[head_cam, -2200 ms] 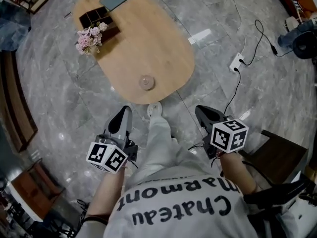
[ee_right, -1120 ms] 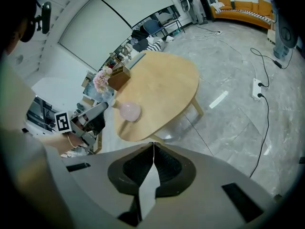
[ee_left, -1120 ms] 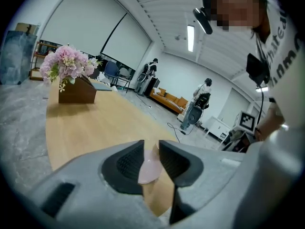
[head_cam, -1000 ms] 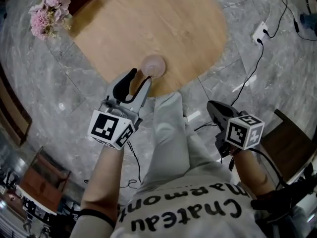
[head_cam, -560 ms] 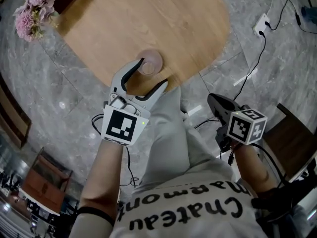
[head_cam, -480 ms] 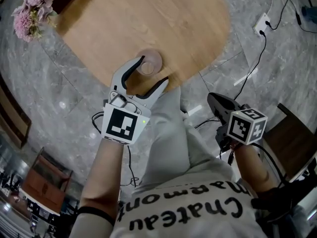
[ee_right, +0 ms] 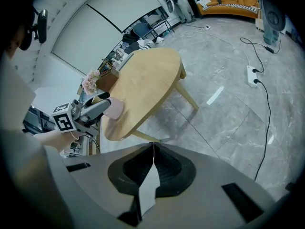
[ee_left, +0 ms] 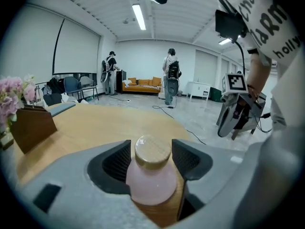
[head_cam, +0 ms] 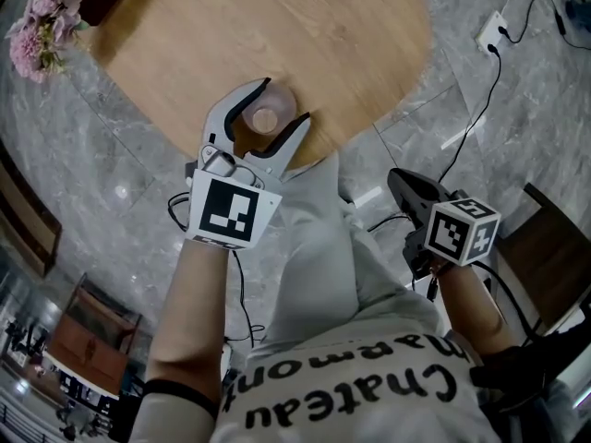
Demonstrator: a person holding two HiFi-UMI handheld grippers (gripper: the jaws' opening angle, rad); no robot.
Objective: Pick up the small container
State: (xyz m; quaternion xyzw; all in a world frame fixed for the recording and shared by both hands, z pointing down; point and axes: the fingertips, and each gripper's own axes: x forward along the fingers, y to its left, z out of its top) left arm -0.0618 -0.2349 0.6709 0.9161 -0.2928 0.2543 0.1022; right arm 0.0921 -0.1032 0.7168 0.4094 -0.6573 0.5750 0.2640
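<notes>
The small container is a pink jar with a round wooden lid. It stands near the front edge of the oval wooden table. My left gripper reaches over that edge, and the container sits between its two dark pads. The jaws have just been closing around it, and a thin gap still shows beside the lid. My right gripper hangs low over the floor to the right, shut and empty, tips together. From there I see the left gripper at the container.
Pink flowers and a dark box stand at the table's far left. My grey trouser leg is between the grippers. A dark wooden chair is at the right. A power strip with cables lies on the marble floor. Two people stand far off.
The left gripper has moved forward onto the table edge, rolled flat and opened wide; the container now sits between its jaws. The right gripper has sunk slightly.
</notes>
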